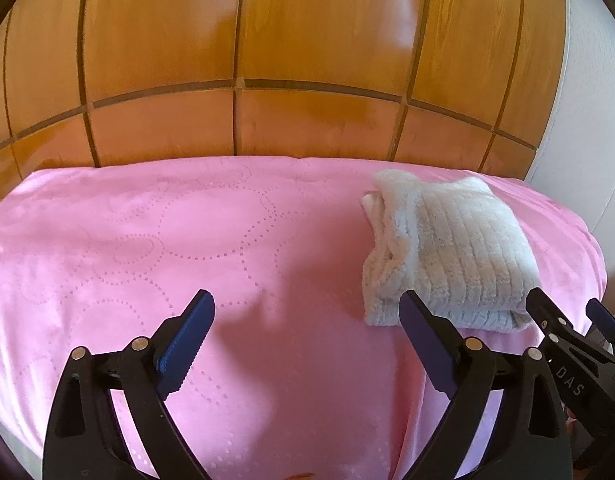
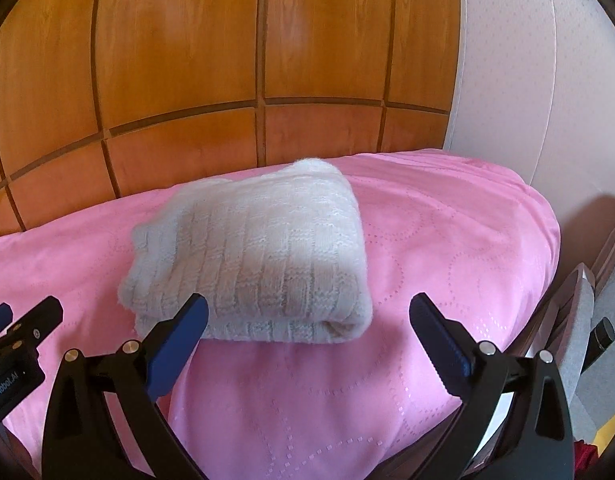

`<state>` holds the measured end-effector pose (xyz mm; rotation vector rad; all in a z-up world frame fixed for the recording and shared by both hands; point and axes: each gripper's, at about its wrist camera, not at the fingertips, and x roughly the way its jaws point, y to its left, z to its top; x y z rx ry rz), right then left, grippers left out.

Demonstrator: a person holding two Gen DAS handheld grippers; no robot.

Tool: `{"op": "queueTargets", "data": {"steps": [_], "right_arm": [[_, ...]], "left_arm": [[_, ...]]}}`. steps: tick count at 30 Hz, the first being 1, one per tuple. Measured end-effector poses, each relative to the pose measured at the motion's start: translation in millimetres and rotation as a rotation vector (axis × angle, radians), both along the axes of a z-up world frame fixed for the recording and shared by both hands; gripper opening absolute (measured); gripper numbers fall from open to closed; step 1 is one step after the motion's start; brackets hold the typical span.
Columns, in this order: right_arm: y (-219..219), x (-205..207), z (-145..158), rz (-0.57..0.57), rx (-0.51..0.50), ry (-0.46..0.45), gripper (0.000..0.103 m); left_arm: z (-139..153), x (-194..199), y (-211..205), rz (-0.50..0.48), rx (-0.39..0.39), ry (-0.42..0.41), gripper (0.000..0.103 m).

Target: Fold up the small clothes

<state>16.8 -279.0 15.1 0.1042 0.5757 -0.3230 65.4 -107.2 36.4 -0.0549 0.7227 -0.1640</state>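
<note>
Ahead, folded white knit (image 2: 251,256) lies beyond right tool (image 2: 307,320).

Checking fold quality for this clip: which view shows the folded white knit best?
The right wrist view: the folded white knit sits near centre on the pink bedcover, its top and front fold clear. In the left wrist view it lies off to the right, its near edge partly hidden by a gripper finger.

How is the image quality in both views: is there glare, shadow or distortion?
Left wrist view: glare on the wooden headboard, its panel lines bent by the fisheye; a soft shadow on the pink bedspread. Right wrist view: the same bending and glare; the white knitted garment is sharp, half shaded.
</note>
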Motion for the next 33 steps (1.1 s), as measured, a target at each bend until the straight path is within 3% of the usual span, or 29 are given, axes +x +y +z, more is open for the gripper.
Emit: {"op": "queueTargets", "data": {"steps": [6,33], "right_arm": [[2,-4,1,-0.006,-0.015,-0.011,0.101],[9,-14,2,0.007,-0.009,-0.012,0.101]], "left_arm": [[1,-2,-1,0.003,0.013,-0.009,0.099],[8,-18,-3,-0.032,0.019,-0.036,0.099]]}}
